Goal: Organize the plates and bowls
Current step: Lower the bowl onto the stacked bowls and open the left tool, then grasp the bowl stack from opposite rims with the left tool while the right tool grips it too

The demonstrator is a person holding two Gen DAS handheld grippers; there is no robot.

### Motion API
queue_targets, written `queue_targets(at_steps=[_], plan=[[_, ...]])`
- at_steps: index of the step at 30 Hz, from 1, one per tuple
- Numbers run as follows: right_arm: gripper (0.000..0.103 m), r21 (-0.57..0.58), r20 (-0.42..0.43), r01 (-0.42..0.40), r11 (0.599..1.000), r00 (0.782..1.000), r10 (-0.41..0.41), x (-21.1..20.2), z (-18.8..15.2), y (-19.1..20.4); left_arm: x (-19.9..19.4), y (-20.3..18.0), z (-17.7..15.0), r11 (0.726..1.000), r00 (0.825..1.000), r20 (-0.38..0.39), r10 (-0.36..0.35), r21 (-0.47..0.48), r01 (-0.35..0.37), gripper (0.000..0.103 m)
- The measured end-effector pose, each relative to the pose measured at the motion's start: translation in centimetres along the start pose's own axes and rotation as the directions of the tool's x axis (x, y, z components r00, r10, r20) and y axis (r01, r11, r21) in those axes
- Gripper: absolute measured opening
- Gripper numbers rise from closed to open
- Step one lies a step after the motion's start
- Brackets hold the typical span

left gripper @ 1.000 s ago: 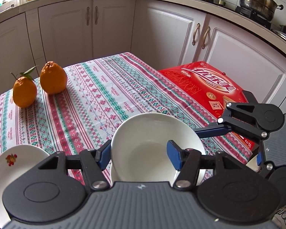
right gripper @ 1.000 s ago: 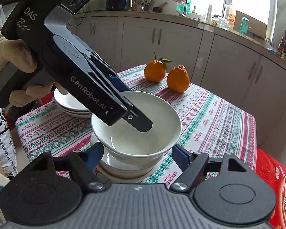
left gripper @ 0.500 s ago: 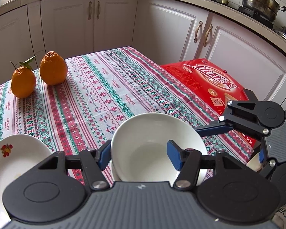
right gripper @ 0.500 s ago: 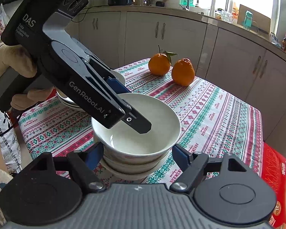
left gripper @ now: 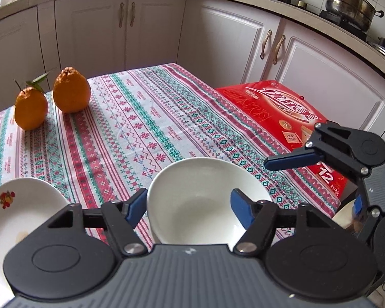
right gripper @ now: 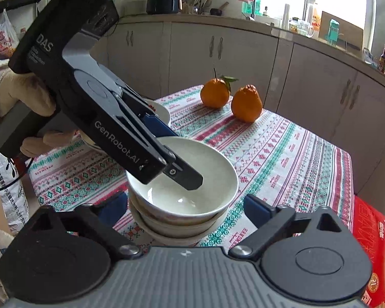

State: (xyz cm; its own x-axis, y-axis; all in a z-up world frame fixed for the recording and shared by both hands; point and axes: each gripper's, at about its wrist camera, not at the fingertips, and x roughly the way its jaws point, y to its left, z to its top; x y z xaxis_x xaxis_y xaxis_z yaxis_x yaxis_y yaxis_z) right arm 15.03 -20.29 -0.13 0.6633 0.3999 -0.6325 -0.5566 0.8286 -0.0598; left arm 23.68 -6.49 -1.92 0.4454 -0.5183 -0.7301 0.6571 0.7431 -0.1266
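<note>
Glossy glazed ceramic bowl [right gripper: 192, 179] on a matt woven cloth tablecloth [left gripper: 141, 128].

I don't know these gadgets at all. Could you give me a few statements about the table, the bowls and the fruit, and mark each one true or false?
1. Two oranges stand on the patterned tablecloth. True.
2. The white bowl sits alone on the cloth. False: it is nested on other bowls.
3. The right hand-held gripper is clamped on the bowl. False: its jaws stand wide open, having just been opening.
4. A red box lies beside the table. True.
5. The flower plate holds fruit. False: none shows on it.
</note>
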Motion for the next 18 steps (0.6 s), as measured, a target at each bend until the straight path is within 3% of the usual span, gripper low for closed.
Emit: queue_targets(at_steps=[4,7,12,18], plan=[[0.101,-0.006,0.01,0.006,1.0,1.0,-0.006,-0.6,0.3,0.0,-1.2,-0.1,0.0,1.0,1.0,0.026,0.01,0.015,-0.01,0.072],[0.103,-0.024,0.006,0.002,1.0,1.0,-0.002,-0.9,0.0,0.0,-2.7,-0.4,-0.4,0.998,0.998,0.057,0.03,0.045,-0.033,0.083],[0.103,-0.079,-0.032,-0.011,0.997,0.999,0.008,-1.1,-1.0,-0.1,-5.2,-1.1,-2.5,0.991,0.995,0.088,0.054,0.121,-0.064,0.091],[0.103,-0.11,-0.111,-0.05,0.993,0.993,0.037,0.2,-2.4,-0.8,-5.1,-1.5,-6.1,0.976,0.997,0.049,0.054,0.209,-0.063,0.092]])
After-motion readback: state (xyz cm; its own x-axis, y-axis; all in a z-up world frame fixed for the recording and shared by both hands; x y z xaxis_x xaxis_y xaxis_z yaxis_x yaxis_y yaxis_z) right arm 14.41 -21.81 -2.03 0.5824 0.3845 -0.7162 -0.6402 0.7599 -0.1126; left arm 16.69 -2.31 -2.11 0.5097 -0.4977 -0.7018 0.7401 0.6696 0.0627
